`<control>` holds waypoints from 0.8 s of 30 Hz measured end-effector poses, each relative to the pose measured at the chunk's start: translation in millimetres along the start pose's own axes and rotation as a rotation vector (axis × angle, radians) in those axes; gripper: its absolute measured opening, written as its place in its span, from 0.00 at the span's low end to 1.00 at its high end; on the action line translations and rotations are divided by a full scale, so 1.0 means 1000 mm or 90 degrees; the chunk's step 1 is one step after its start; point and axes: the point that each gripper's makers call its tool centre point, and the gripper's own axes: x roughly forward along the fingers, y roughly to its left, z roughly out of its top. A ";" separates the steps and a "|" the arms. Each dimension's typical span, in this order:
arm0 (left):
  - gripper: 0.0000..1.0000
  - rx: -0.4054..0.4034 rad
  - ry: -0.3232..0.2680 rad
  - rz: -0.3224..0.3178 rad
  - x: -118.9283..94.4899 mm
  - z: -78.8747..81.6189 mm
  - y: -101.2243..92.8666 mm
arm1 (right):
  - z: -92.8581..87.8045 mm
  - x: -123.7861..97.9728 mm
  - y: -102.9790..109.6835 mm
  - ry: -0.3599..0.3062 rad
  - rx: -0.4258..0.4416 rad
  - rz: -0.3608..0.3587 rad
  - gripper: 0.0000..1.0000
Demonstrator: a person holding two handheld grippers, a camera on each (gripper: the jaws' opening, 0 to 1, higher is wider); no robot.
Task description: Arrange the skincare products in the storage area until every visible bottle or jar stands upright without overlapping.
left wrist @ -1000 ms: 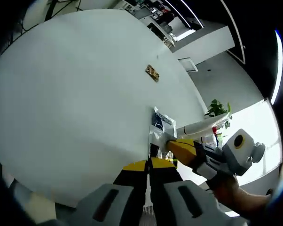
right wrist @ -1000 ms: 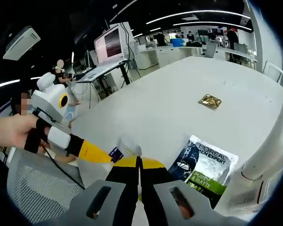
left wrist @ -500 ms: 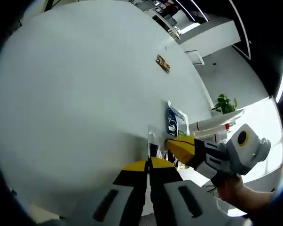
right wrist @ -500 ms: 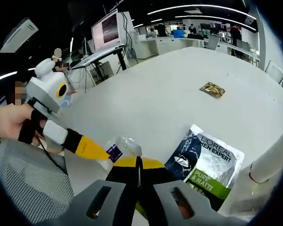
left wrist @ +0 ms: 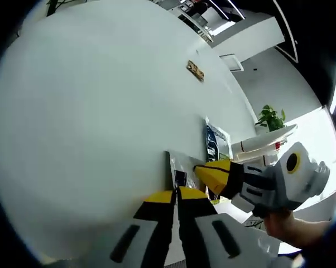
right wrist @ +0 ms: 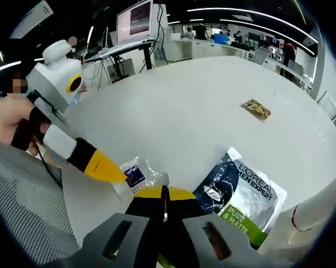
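A small clear packet is pinched by both claws at the near edge of a white table.

The left claw point(left wrist: 176, 196) is seen with its yellow tips pressed together, and the edge of the small packet point(left wrist: 179, 170) is caught between them. The right claw point(right wrist: 163, 195) is closed tight too, and the same packet point(right wrist: 139, 172) is gripped at its other edge. The packet is see-through and crinkly, with a small dark purple label on it. It is held just over the table point(right wrist: 185, 106). A bigger pouch point(right wrist: 238, 195) is laid flat just beside it; it is dark blue and silver with a green band. A small gold wrapper point(right wrist: 255, 109) is seen well apart, farther out on the table. A green plant point(left wrist: 271, 118) is seen beyond the table.
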 end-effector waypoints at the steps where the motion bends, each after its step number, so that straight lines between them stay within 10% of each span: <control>1: 0.04 0.001 0.001 0.001 0.000 0.000 0.000 | 0.000 0.000 0.000 0.000 -0.001 0.000 0.01; 10: 0.05 0.037 -0.004 0.002 -0.001 0.000 -0.001 | -0.001 0.000 -0.001 -0.002 -0.002 -0.006 0.01; 24: 0.06 0.383 -0.005 0.067 -0.004 0.013 0.002 | 0.000 0.001 -0.002 -0.005 0.004 -0.002 0.01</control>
